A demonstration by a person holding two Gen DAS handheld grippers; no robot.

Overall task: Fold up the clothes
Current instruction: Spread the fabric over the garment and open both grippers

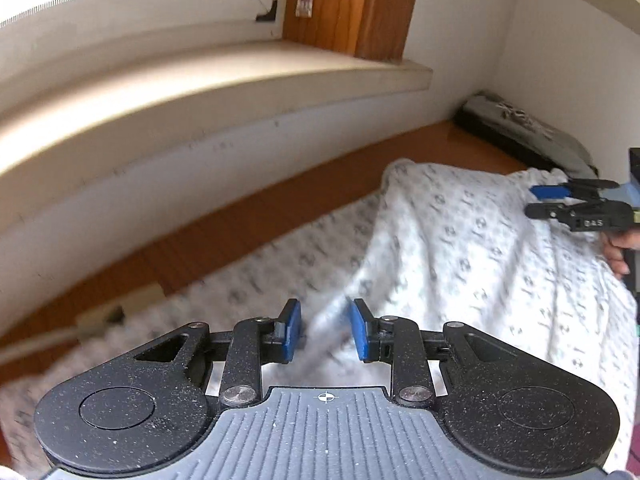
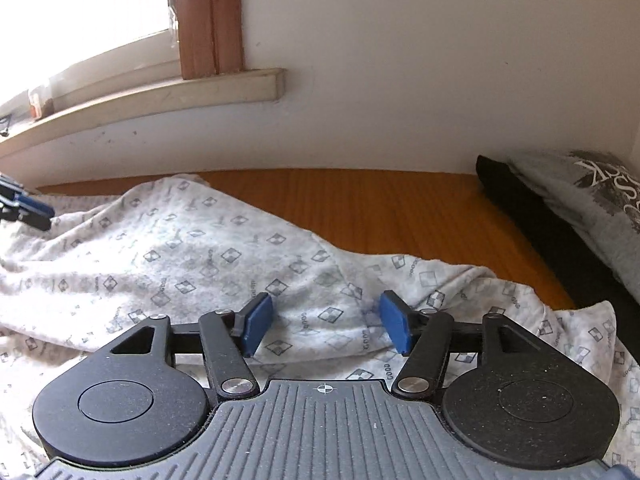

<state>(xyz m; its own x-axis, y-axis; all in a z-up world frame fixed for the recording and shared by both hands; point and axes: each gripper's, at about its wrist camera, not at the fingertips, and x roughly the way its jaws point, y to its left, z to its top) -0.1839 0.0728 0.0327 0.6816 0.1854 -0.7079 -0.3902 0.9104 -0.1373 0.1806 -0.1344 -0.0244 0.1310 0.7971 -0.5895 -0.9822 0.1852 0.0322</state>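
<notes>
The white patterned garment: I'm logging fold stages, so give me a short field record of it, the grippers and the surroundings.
garment: white knit garment with grey diamond print, rumpled, spread on the orange-brown wooden surface
left gripper: open, blue pads apart, a fabric ridge between them, not clamped
right gripper: open, above the cloth
other clothes: grey printed shirt on a black item, far right by the wall
image note: left wrist view blurred
</notes>
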